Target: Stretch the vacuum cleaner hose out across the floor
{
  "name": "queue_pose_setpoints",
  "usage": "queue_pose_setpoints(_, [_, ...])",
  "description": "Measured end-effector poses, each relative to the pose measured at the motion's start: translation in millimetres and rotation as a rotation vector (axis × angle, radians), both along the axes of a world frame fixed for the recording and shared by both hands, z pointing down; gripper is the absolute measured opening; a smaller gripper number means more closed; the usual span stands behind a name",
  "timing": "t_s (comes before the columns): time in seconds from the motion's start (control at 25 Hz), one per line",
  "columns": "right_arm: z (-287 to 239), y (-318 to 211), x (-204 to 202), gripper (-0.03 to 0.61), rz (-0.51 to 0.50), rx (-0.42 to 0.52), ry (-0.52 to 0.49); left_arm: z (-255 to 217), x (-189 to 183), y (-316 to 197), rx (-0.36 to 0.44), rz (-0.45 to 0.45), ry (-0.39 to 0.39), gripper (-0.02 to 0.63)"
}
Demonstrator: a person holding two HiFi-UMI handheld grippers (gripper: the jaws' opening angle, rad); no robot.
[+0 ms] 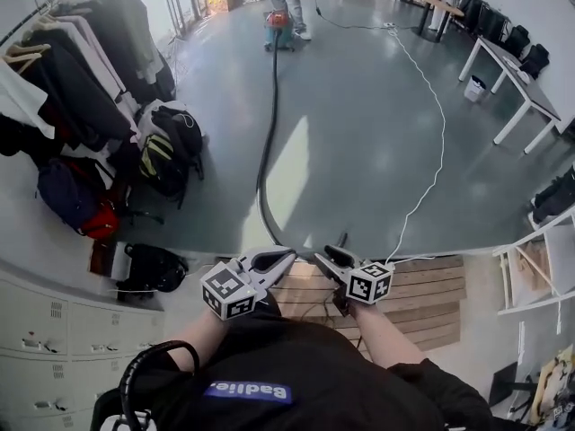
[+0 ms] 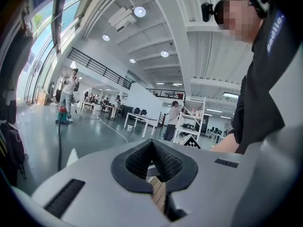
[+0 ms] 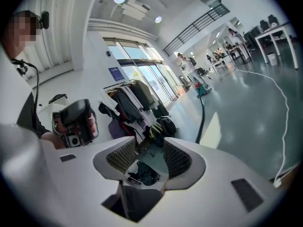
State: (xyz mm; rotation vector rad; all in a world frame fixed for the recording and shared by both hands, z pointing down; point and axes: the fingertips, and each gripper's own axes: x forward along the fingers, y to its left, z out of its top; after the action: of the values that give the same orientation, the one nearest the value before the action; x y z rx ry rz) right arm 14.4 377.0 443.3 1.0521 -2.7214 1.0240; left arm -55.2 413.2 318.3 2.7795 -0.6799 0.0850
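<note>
Hose (image 1: 269,133), one, is laid along the floor (image 1: 359,133), its long axis pointed away toward one vacuum cleaner (image 1: 278,27). The left gripper (image 1: 289,253) fingers are pressed together, empty; the right gripper (image 1: 329,250) fingers are parted, empty.

- right gripper (image 3: 150,151) at 6 o'clock, jaws apart, nothing between them
- clothes rack (image 3: 135,96) with dark coats just above jaws, around 12 o'clock
- backpacks (image 3: 161,126) on floor (image 3: 246,103) beside rack, touching each other
- black hose (image 3: 201,117) runs from near the jaws toward 1 o'clock
- hose's far end at vacuum cleaner (image 3: 202,91), small, blurry
- person (image 3: 186,65) stands near vacuum cleaner
- white cable (image 3: 285,112) curves at 3 o'clock
- tables (image 3: 277,32) at 2 o'clock
</note>
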Motion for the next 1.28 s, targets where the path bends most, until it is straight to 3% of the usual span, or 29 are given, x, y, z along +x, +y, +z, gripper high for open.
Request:
queue_pose_setpoints(0.2, [-71,25,-11,0.036,-0.072,0.197,0.021,-4,4,6,-0.033,-0.009,0.017,-0.005])
queue_pose_setpoints(0.36, [-114,42,-23,0.006,-0.138,0.369,0.169,-13,4,6,0.013,-0.035,-0.024,-0.005])
queue_pose_setpoints(0.44, [-134,46,-29,0.006,-0.156,0.417,0.172,-20,4,7,0.03,-0.04,-0.023,-0.005])
queue_pose_setpoints(0.6, [-156,52,-33,0.006,-0.159,0.452,0.126,-27,7,12,0.045,-0.042,-0.016,-0.005])
queue_pose_setpoints(1.28, [-150,67,-39,0.005,-0.177,0.44,0.153,-30,4,29,0.063,-0.042,-0.016,-0.005])
